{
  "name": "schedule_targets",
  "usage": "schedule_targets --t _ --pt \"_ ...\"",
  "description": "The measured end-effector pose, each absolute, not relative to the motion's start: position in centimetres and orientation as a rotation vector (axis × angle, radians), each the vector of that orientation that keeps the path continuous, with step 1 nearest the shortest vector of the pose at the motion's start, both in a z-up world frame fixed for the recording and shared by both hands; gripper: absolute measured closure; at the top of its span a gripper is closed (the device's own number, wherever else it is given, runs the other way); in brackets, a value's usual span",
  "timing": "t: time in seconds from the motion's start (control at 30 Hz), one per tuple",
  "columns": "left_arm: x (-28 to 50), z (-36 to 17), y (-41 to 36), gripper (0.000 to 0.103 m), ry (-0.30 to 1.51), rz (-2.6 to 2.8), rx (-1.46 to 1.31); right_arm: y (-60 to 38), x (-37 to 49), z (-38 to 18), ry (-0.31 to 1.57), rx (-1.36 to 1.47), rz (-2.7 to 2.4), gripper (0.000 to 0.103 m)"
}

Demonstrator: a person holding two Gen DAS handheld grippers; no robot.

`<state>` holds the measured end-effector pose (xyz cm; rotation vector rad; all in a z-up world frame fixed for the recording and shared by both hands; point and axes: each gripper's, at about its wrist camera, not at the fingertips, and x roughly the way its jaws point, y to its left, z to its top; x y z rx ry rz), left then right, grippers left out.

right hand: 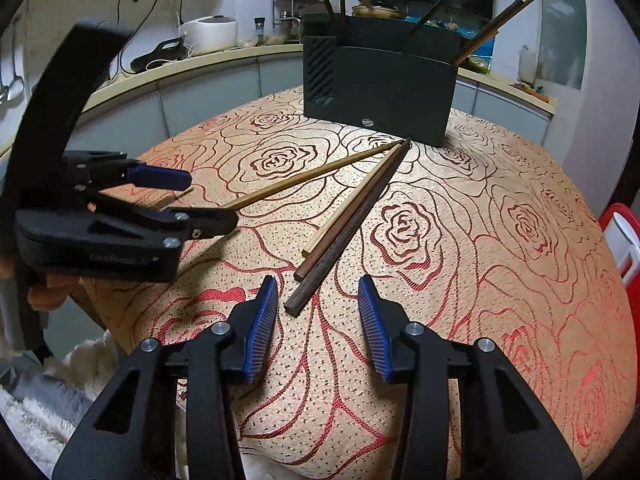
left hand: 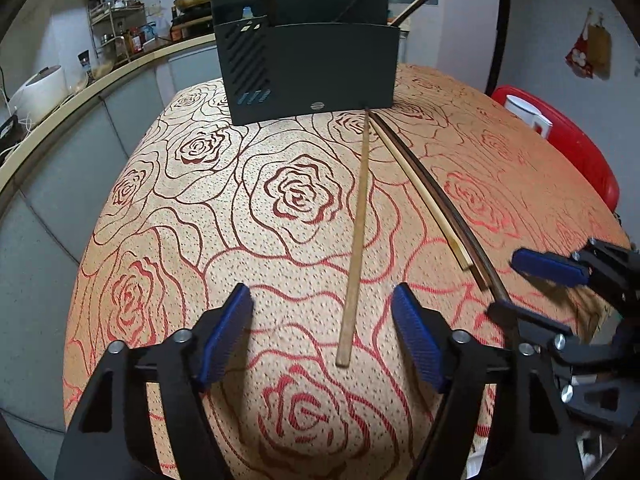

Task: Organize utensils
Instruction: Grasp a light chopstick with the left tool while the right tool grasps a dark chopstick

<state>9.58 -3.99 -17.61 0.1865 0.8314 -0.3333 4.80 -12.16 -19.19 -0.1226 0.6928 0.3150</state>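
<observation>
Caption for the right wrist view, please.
Open right gripper nears three chopsticks on a rose-patterned tablecloth, dark utensil holder behind.

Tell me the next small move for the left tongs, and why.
Probably ease the left tongs forward and down to straddle the light wooden chopstick. Its near end already lies between the open, empty pads on the rose-patterned tablecloth, apart from the other chopsticks, pointing toward the black holder.

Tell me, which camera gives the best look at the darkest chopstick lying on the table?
The right wrist view: the dark chopstick lies unobstructed from its tip near the black holder to its square end, just ahead of the open right gripper. In the left wrist view the same chopstick is thin, curved by the lens, its near end blurred.
</observation>
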Motion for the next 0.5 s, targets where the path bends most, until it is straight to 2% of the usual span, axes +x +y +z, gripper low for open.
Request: schedule_targets --t 0.07,0.4,0.5 --pt "9.4 -17.8 -3.9 0.039 0.826 -0.342 0.183 -12.2 4.8 -19.2 0.693 -0.125 0.303 0.069" --pt "8.1 -18.0 -3.2 0.049 0.780 -0.364 0.153 -14.6 5.1 -19.2 0.700 -0.081 0.207 0.076" --pt "7.6 -18.1 -3.3 0.057 0.758 -0.371 0.154 -14.5 5.0 -19.3 0.695 -0.065 0.218 0.078"
